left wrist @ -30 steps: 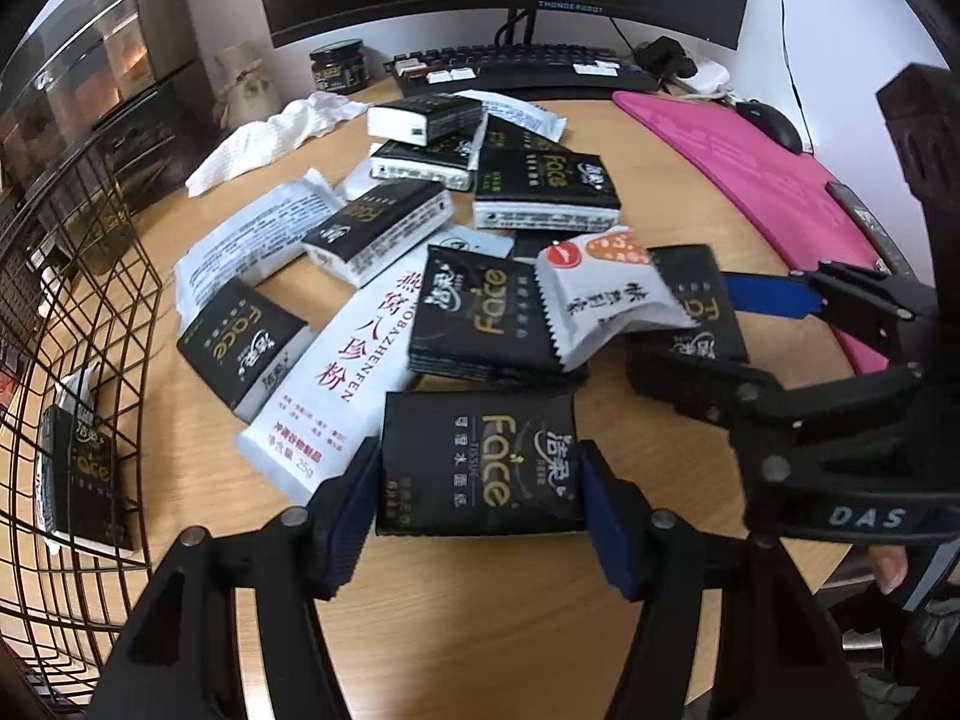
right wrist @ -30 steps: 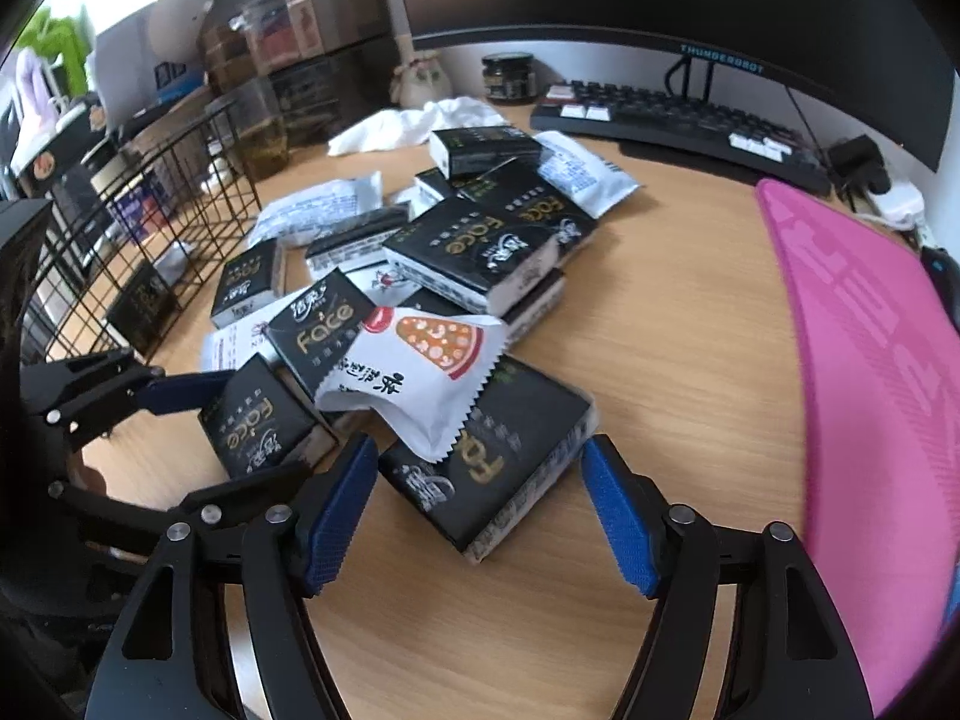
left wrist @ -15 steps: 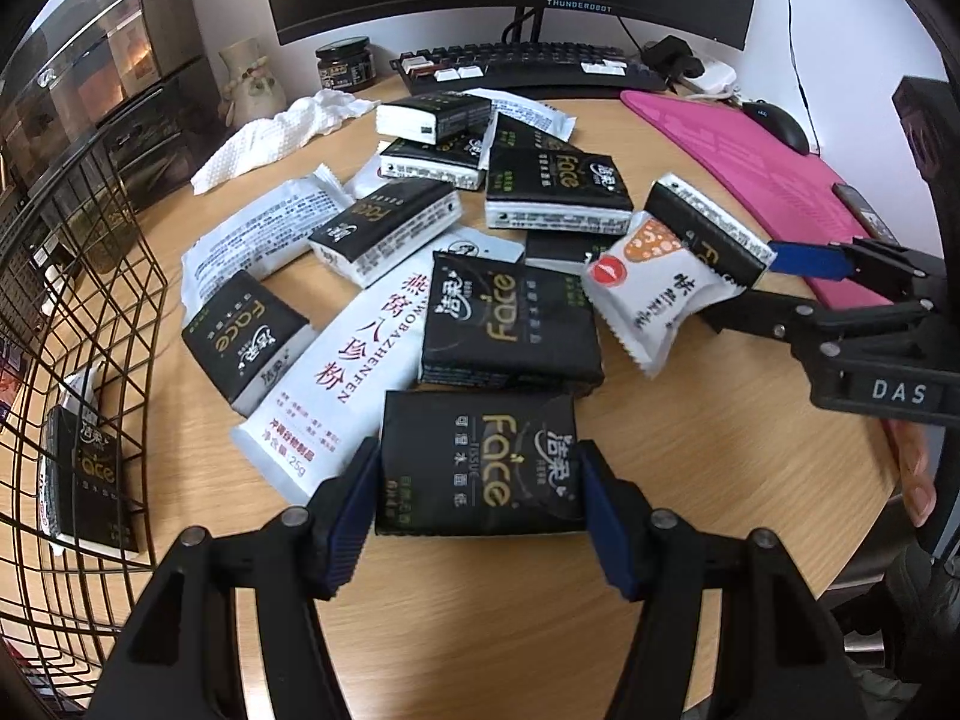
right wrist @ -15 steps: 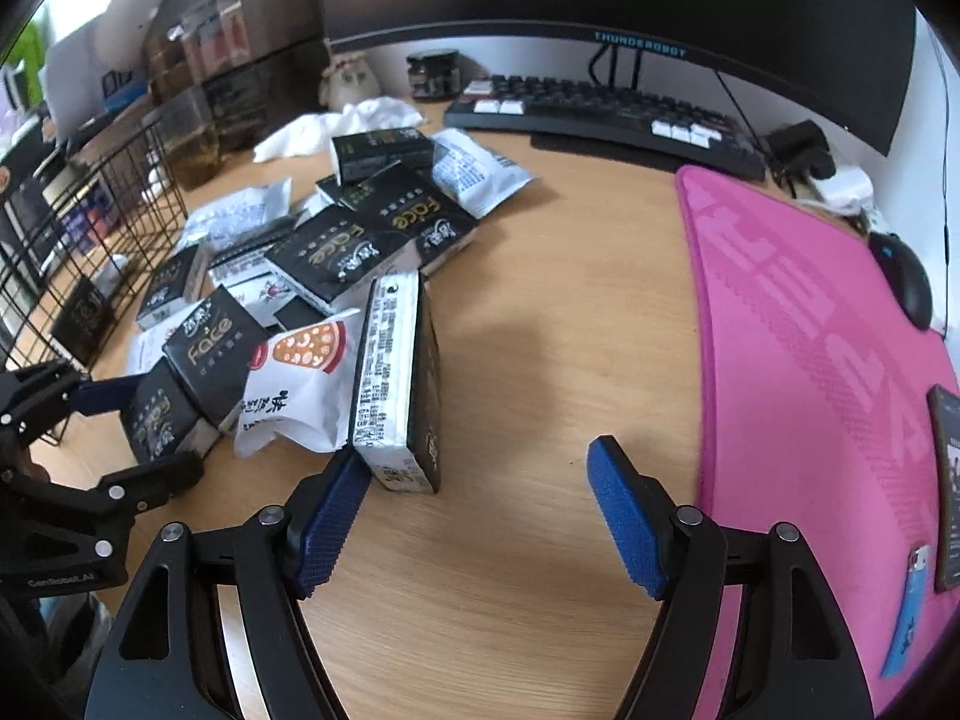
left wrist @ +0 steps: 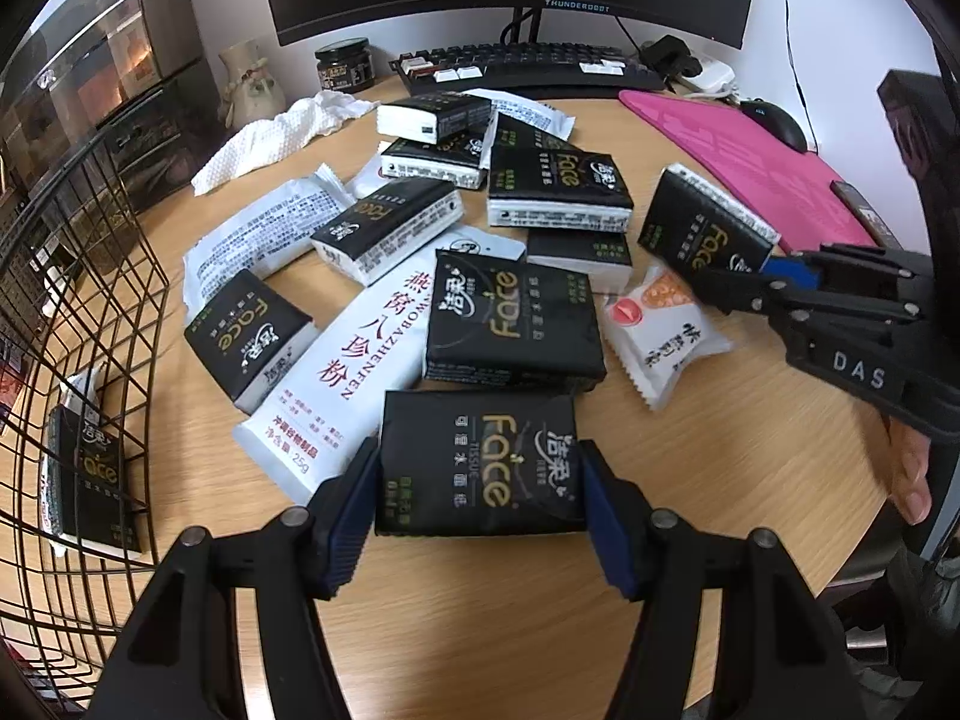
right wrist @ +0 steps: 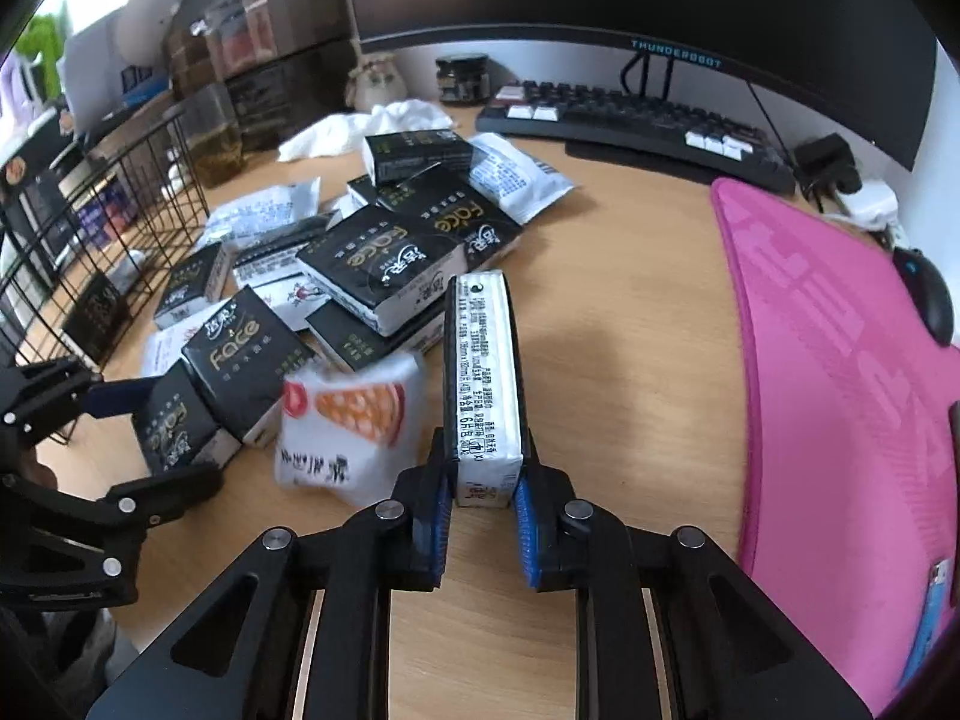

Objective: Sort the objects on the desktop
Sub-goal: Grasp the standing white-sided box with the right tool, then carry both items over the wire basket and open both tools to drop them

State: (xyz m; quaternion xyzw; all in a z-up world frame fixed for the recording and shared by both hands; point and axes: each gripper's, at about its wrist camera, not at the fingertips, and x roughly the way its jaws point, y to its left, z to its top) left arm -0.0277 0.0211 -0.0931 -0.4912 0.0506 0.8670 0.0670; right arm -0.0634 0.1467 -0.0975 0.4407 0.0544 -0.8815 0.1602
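Note:
Black "Face" tissue packs and white sachets lie heaped on the wooden desk. My left gripper (left wrist: 480, 510) is shut on the nearest black pack (left wrist: 480, 462), which lies flat, a pad against each short side. My right gripper (right wrist: 483, 498) grips a second tissue pack (right wrist: 483, 372) stood on edge, white printed side up; its jaws are closing tight, pads pressing both black faces. In the left wrist view that pack (left wrist: 702, 234) sticks up out of the right gripper (left wrist: 756, 279). A white snack packet (right wrist: 348, 432) with an orange picture lies just left of it.
A black wire basket (left wrist: 90, 300) at the left holds a tissue pack (left wrist: 90, 468). A pink mat (right wrist: 840, 360) covers the right side, with a mouse (right wrist: 927, 294) on it. A keyboard (left wrist: 522, 60), monitor and dark jar (left wrist: 345, 66) line the back. A crumpled paper towel (left wrist: 270, 132) lies back left.
The right gripper tipped its tissue pack up on edge and closed on it. The snack packet slid off that pack onto the desk. The left gripper kept still.

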